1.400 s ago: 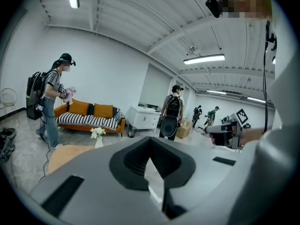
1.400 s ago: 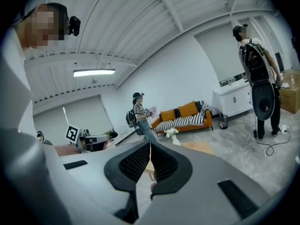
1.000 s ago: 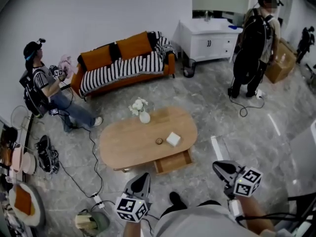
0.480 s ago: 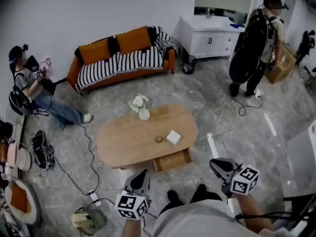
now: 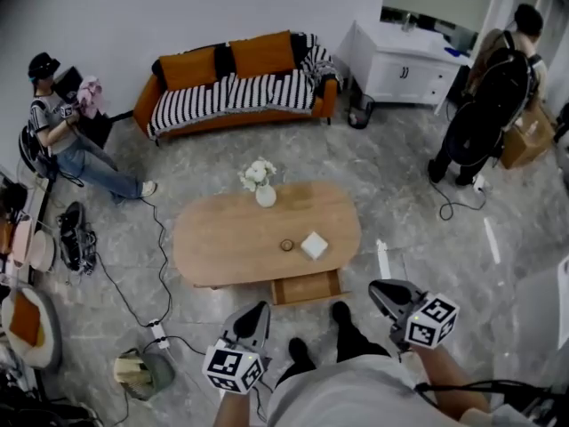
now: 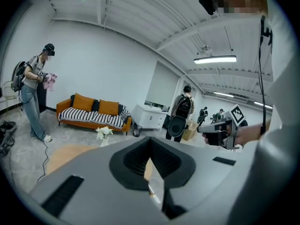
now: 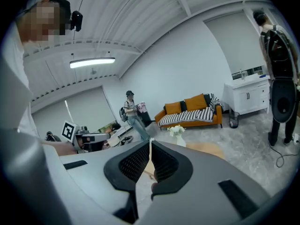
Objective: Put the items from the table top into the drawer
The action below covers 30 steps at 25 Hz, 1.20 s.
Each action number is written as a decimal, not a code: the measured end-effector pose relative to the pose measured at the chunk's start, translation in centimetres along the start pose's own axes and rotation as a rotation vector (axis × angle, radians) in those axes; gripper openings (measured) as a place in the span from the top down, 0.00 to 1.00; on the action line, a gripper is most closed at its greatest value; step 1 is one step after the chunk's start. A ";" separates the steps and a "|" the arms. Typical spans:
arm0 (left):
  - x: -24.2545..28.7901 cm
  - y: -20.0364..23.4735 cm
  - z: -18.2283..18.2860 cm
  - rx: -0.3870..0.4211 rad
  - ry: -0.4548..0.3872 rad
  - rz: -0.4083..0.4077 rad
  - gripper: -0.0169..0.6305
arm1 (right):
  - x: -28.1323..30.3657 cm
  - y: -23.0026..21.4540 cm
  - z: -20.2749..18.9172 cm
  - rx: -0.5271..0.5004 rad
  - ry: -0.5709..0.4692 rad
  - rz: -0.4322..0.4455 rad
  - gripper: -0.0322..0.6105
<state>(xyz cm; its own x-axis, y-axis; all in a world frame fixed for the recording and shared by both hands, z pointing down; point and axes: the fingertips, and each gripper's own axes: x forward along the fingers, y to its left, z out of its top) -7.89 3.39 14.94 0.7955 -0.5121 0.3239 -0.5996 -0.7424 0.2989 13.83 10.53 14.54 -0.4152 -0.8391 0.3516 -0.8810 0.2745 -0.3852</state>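
Note:
An oval wooden table [image 5: 222,247] stands in the middle of the head view. On it are a small white box [image 5: 313,245], a small round item [image 5: 286,245] and a white vase of flowers [image 5: 264,190]. Its drawer [image 5: 307,287] is pulled open at the near edge. My left gripper [image 5: 254,316] is shut and empty, short of the table's near left side. My right gripper [image 5: 383,293] is also shut and empty, to the right of the drawer. The left gripper view has the jaws [image 6: 150,139] closed over the table; in the right gripper view the jaws [image 7: 150,142] meet below the vase [image 7: 177,134].
An orange sofa [image 5: 236,83] and a white cabinet [image 5: 404,60] line the far wall. One person [image 5: 62,140] sits at the left, another [image 5: 493,105] stands at the right. Cables [image 5: 164,265] and a power strip [image 5: 158,332] lie on the floor left of the table.
Both grippers and the head view have come nearer to the table, which now sits more squarely ahead. My feet have stepped up to the drawer. Both jaws stay shut.

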 end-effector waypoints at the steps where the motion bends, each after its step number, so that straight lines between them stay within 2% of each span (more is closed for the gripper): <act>1: 0.5 -0.2 0.0 -0.008 -0.005 0.010 0.97 | 0.5 -0.6 0.1 -0.011 0.011 0.017 0.89; 9: 4.0 -1.1 -1.1 -0.074 -0.003 0.128 0.98 | 2.9 -5.5 1.2 -0.031 0.091 0.138 0.89; 18: 8.8 -0.5 -3.9 -0.134 0.001 0.243 0.97 | 6.8 -11.4 -1.6 -0.010 0.230 0.252 0.89; 23: 10.2 0.9 -4.7 -0.163 0.019 0.304 0.97 | 9.5 -13.5 -2.1 0.003 0.294 0.291 0.89; 30: 11.8 3.3 -7.8 -0.199 0.039 0.358 0.97 | 13.1 -16.4 -5.6 0.052 0.366 0.308 0.89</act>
<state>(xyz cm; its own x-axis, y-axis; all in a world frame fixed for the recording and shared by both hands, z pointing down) -1.19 -1.75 26.72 0.5317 -0.7035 0.4717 -0.8463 -0.4199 0.3278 21.55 -2.28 30.25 -0.7161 -0.4990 0.4881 -0.6957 0.4529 -0.5576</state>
